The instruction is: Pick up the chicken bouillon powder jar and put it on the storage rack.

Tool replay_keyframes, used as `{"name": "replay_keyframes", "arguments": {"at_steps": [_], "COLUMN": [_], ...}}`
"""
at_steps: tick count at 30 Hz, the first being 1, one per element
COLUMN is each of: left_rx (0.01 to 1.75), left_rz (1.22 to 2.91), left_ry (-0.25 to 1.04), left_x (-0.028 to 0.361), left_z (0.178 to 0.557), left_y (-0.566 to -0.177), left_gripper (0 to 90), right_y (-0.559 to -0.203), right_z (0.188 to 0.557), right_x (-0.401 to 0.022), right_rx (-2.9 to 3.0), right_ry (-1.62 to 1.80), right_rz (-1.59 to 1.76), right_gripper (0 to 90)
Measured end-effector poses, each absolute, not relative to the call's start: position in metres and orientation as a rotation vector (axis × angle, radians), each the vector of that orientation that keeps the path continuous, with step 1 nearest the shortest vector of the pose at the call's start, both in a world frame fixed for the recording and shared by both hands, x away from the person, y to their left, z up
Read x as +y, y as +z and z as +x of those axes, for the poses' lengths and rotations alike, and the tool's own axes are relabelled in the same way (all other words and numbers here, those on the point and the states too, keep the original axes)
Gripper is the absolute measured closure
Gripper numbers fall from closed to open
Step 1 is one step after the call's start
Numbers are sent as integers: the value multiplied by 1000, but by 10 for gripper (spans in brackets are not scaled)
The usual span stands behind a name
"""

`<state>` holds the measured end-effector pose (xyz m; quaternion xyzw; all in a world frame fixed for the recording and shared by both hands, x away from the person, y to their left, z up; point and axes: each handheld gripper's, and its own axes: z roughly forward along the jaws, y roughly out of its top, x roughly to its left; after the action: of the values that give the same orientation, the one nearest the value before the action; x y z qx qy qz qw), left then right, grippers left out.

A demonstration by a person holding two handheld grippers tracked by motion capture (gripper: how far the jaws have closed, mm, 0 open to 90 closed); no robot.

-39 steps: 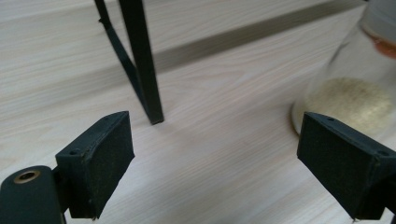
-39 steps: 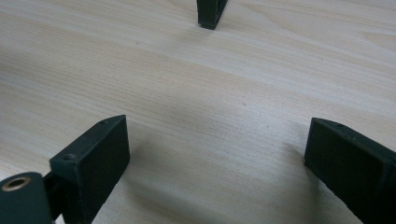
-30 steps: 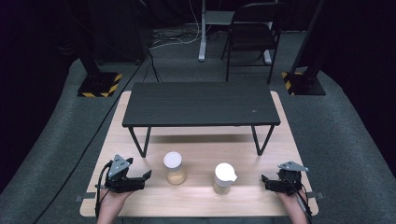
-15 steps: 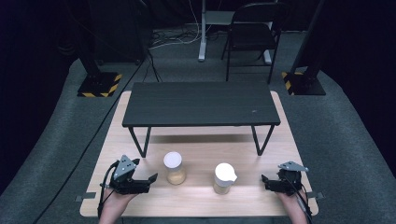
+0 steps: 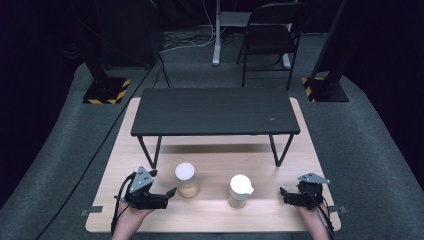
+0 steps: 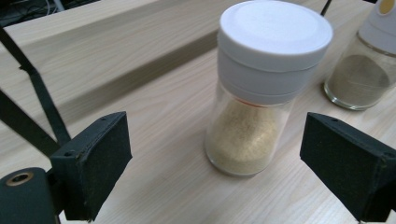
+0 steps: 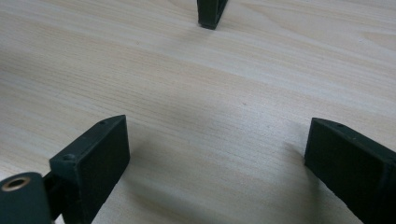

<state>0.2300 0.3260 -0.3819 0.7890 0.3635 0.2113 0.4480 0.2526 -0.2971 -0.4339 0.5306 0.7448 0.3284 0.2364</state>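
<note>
A glass jar with a flat white lid (image 5: 186, 180) holds beige granules and stands on the wooden board (image 5: 210, 220). My left gripper (image 5: 170, 196) lies just left of it and points at it. In the left gripper view the jar (image 6: 257, 102) stands a little ahead, in line with the gap between the black pads (image 6: 98, 163), and touches neither. These jaws have just been opening. A second jar with a white spouted lid (image 5: 239, 191) stands to the right. My right gripper (image 5: 284, 196) rests open farther right, and its pads (image 7: 100, 154) frame bare wood.
A low black table (image 5: 215, 112) on thin metal legs stands across the back half of the board. One of its legs (image 7: 211, 13) shows ahead of the right gripper. A black chair (image 5: 270, 30) and floor stands sit beyond on grey carpet.
My left gripper has slid right, closer to the flat-lidded jar. The right gripper and both jars have stayed put.
</note>
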Motion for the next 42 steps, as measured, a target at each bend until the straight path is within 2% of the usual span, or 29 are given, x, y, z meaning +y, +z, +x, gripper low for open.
{"name": "replay_keyframes", "arguments": {"at_steps": [42], "left_rx": [828], "left_rz": [1983], "left_ry": [467], "left_x": [292], "left_z": [254], "left_y": [-379], "left_gripper": [87], "right_y": [-434], "right_z": [253], "right_x": [-297], "right_rx": [2045], "right_ry": [901], "right_rz": [1453], "right_gripper": [56]}}
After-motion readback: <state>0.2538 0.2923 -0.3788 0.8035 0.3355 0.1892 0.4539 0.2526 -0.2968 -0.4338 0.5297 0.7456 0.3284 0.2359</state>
